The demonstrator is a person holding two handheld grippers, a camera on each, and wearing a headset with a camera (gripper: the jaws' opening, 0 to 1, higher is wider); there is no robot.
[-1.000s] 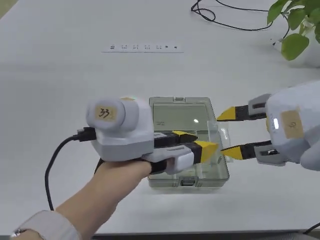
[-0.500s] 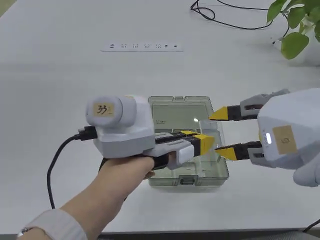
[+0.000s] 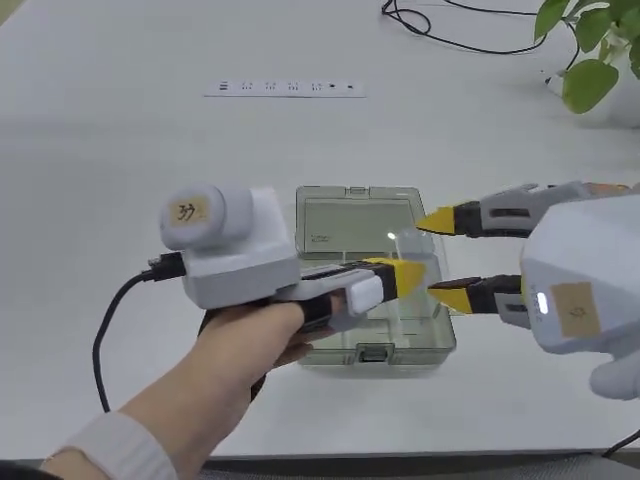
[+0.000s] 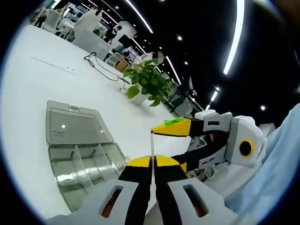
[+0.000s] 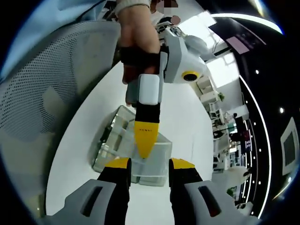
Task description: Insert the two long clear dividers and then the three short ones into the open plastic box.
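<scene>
The left gripper point(image 3: 410, 276) has its jaws closed on a thin clear divider point(image 4: 152, 145), seen edge-on in the left gripper view. It is above the right part of the open plastic box point(image 3: 400, 352). The right gripper point(image 3: 425, 256) faces it at close range, jaws wide apart. The box rests on the white counter point(image 3: 150, 180) with its lid laid back, and partitions stand inside it.

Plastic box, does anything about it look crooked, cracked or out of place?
Nothing stands out. The plastic box sits flat with its lid laid open behind it, and the dividers inside stand upright. The left hand-held gripper pinches a clear divider over the box; the right hand-held gripper is open beside it.
</scene>
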